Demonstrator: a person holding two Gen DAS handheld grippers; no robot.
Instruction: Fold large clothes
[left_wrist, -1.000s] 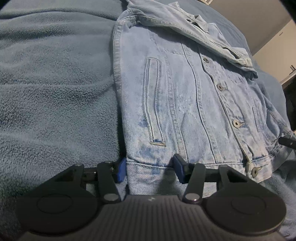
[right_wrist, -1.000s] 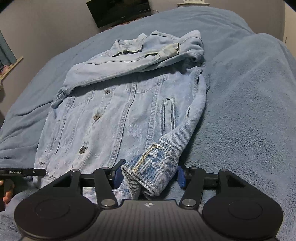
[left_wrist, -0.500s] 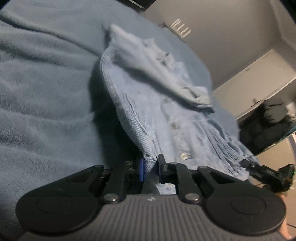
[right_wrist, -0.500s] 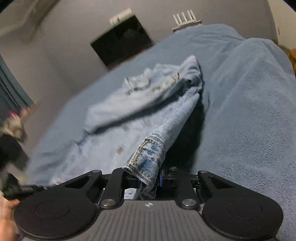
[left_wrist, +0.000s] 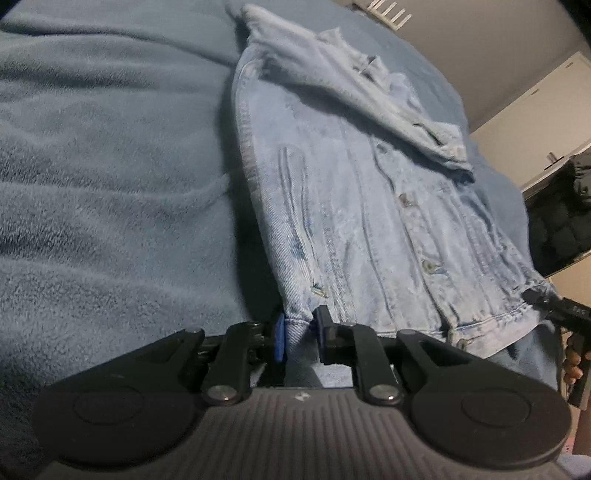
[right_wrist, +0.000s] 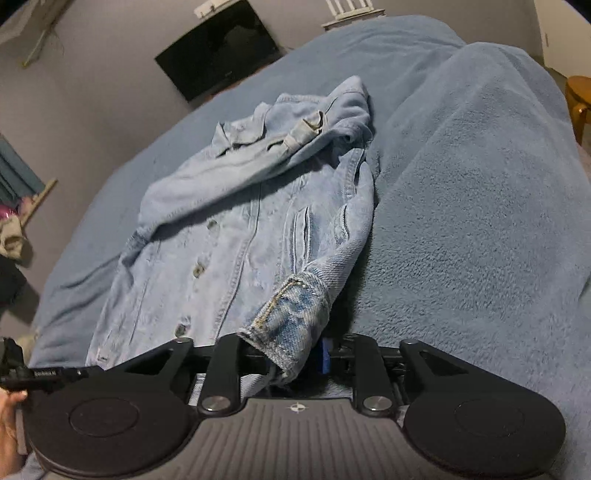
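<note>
Denim jacket on blanket, hem corner pinched, seemingly lifted

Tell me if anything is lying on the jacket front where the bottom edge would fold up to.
Only its own sleeve, lying across the chest of the denim jacket. Nothing else visible lies on the front.

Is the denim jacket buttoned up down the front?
Yes, the denim jacket lies front up with its button row closed along the placket.
</note>
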